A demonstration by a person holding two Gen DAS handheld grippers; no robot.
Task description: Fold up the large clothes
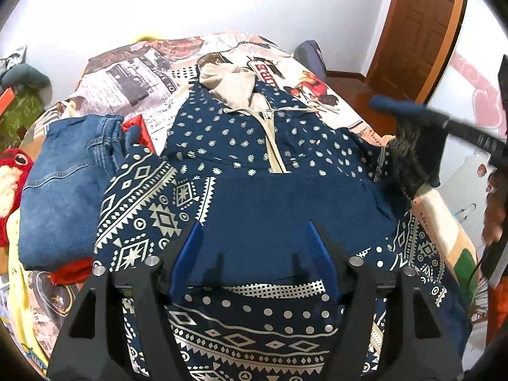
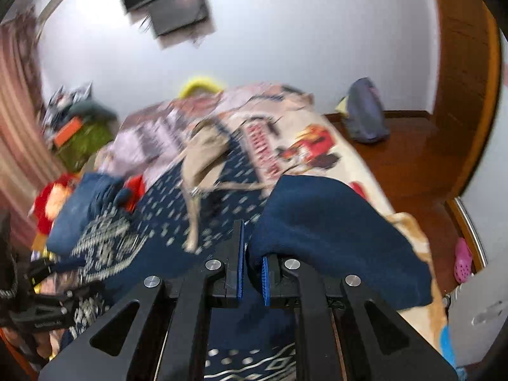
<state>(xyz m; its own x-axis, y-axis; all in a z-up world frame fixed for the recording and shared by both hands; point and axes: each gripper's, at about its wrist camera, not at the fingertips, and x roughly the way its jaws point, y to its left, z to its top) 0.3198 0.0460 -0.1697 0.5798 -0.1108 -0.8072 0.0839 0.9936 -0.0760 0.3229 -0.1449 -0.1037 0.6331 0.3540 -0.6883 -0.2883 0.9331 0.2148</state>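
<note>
A navy hoodie (image 1: 247,146) with white patterns and a beige hood lies spread face up on the bed; it also shows blurred in the right wrist view (image 2: 177,209). My left gripper (image 1: 254,238) is open, low over the hoodie's plain navy front pocket. My right gripper (image 2: 252,260) is shut on the hoodie's navy sleeve cuff (image 2: 333,231), lifted above the bed. In the left wrist view that gripper (image 1: 444,123) holds the sleeve (image 1: 393,104) up at the right.
Folded blue jeans (image 1: 60,190) lie on the bed's left side over something red. A red plush toy (image 1: 12,165) sits at the left edge. The bed's printed cover (image 1: 133,85) ends at a wooden floor and a door (image 1: 419,31) on the right.
</note>
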